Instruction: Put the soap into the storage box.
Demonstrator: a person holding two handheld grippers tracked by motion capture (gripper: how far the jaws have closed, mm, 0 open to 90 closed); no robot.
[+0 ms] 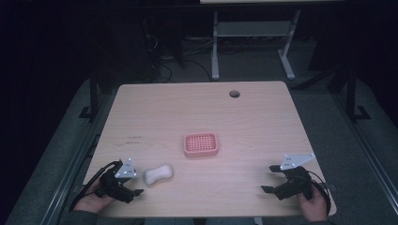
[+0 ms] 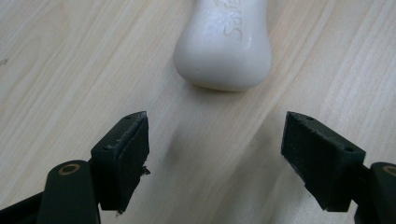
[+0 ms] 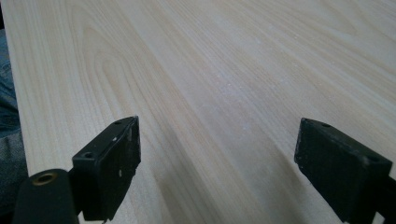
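A white bar of soap [image 1: 157, 175] lies on the wooden table [image 1: 197, 117], near its front left. A pink soap dish [image 1: 201, 144] with a gridded top sits in the middle of the table. My left gripper [image 1: 133, 187] rests just left of the soap, open. In the left gripper view the soap [image 2: 224, 44] lies a short way beyond the open left gripper [image 2: 217, 158], outside the jaws. My right gripper [image 1: 271, 179] is at the front right, open, with bare table between its jaws in the right gripper view [image 3: 219, 168].
A round cable hole [image 1: 234, 93] sits near the table's far edge. Beyond the table stand white desk legs [image 1: 215, 47] and cables on a dark floor. The table's front edge [image 3: 18, 116] runs close by the right gripper.
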